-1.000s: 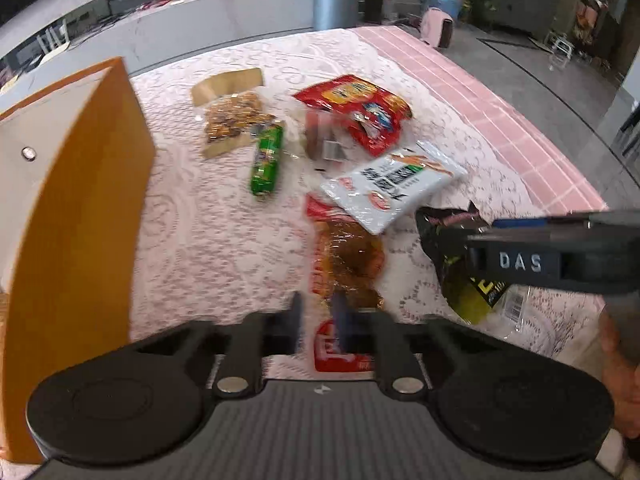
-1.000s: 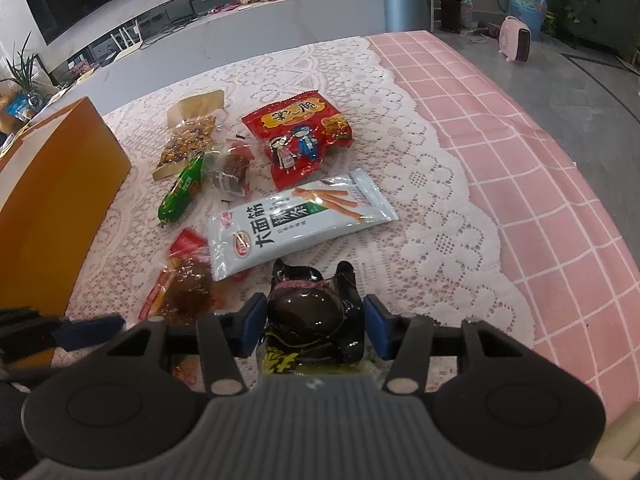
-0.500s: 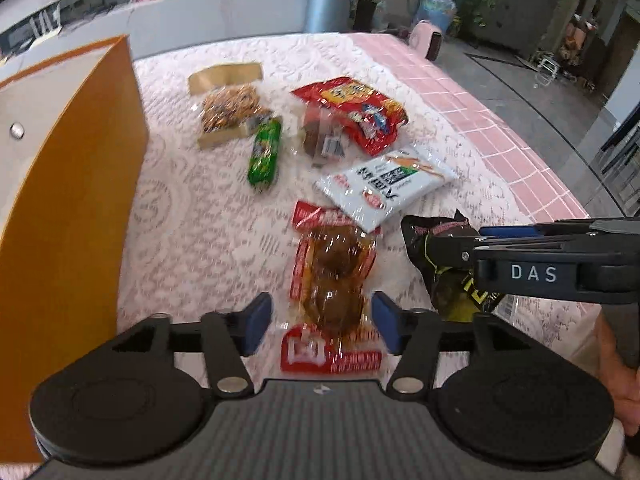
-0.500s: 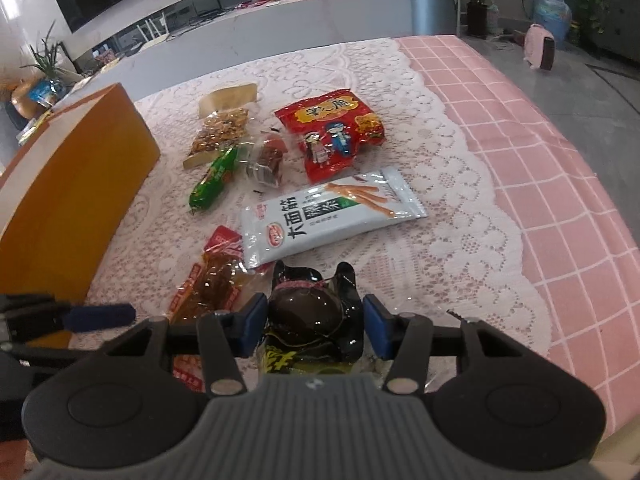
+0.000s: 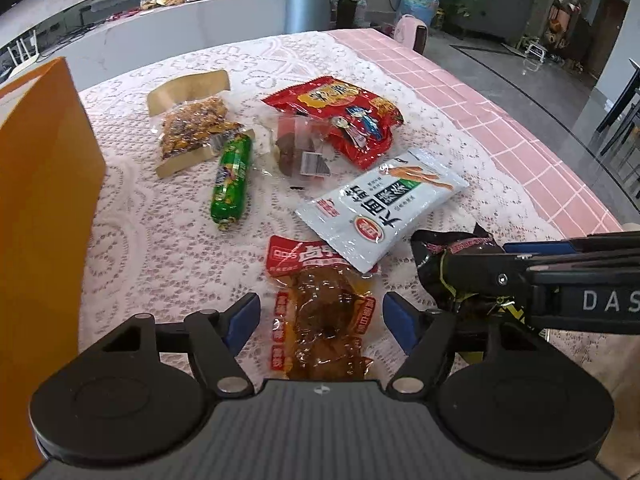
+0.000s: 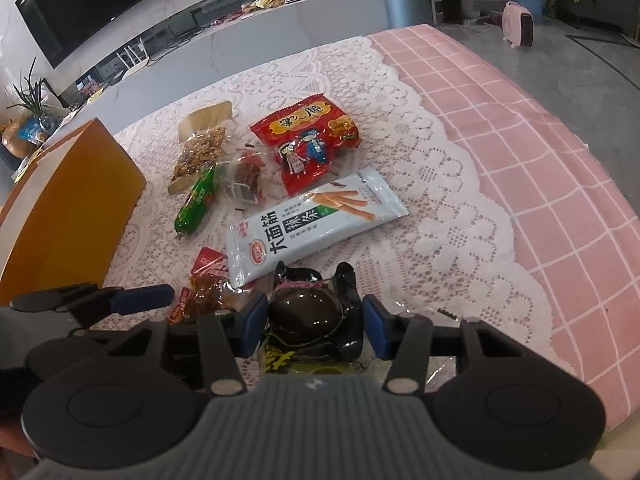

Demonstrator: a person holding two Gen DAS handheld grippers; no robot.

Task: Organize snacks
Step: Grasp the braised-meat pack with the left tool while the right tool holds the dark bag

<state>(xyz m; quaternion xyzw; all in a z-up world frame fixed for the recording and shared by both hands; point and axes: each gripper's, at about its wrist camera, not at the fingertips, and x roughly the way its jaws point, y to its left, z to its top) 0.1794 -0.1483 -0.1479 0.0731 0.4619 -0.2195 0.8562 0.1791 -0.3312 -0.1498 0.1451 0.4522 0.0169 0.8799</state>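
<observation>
Straddling the clear brown meat pouch (image 5: 324, 316) with red edging, the left gripper (image 5: 322, 318) has its jaws opening wide, pads either side of the pack and not touching it yet. Pouch lies flat on the lace tablecloth (image 5: 168, 248), its top corner tucked under the white spicy-strip bag (image 5: 380, 208).

Right next door, the right gripper (image 6: 315, 322) sits around a shiny black packet (image 6: 306, 312), which has some yellow print. Pads look right up against its sides, so I'd call that a grip, though the packet seems to rest on the table.

Further out: green sausage stick (image 5: 232, 180), small clear pack of dark cubes (image 5: 298, 150), red crisps bag (image 5: 340, 116), nut bar pack (image 5: 192, 128). All loose on the lace.

The orange box (image 5: 44, 200) on the left is presumably where it all goes, can't see inside it. So honestly this looks barely underway, six-ish snacks left to sort.
</observation>
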